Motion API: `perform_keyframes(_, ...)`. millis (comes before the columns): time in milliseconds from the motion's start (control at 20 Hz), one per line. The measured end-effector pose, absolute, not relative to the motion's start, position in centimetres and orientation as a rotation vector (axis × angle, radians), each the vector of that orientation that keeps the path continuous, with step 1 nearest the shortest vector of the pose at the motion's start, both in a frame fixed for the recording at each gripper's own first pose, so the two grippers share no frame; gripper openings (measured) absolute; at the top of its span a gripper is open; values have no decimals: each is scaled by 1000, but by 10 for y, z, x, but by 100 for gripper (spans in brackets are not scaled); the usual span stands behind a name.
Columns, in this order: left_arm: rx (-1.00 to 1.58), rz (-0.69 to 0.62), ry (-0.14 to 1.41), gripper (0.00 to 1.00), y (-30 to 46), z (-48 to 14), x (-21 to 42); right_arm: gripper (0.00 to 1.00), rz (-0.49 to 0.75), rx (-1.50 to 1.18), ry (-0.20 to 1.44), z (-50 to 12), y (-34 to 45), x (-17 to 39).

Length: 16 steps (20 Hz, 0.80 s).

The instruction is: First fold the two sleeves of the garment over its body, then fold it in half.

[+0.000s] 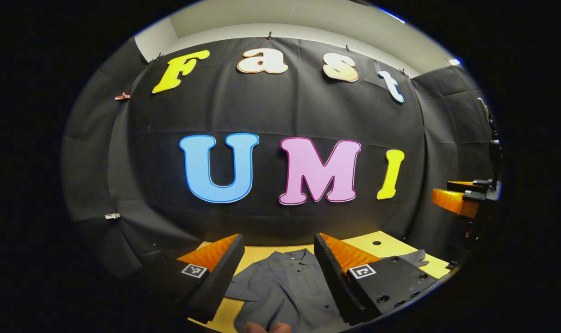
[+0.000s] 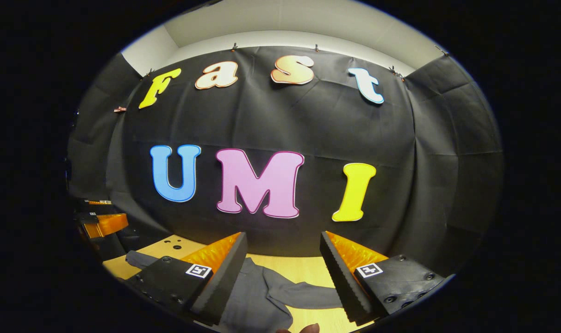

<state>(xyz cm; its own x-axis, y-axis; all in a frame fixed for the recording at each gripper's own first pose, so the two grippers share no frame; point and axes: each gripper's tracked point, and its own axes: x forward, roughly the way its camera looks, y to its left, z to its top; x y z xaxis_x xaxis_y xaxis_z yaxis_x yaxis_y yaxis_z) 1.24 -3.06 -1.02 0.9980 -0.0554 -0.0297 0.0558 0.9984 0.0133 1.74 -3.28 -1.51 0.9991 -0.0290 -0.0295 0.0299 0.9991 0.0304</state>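
The grey garment lies flat on the wooden tabletop — collar toward the wall. Both tongs — left tongs and right tongs — hang above it, jaws wide apart, gripping nothing.

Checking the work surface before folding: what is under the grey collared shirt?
The grey collared shirt lies spread on a light wooden table, bare around it with small holes. Whatever lies beneath the cloth itself is covered.

Plain grey garment, yellow table
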Motion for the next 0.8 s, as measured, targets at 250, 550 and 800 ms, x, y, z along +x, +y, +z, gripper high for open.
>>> perform_keyframes(250, 7, -79, 33, 95, -50, -16, 17, 98, -127, 20, 114, -62, -105, 43)
perform_keyframes(550, 19, -101, 67, 95, -82, -33, 28, 98, -225, 2, 237, -155, -192, 72)
perform_keyframes(800, 14, -83, 124, 95, -111, -48, 40, 98, -246, -6, 385, -265, -237, 87)
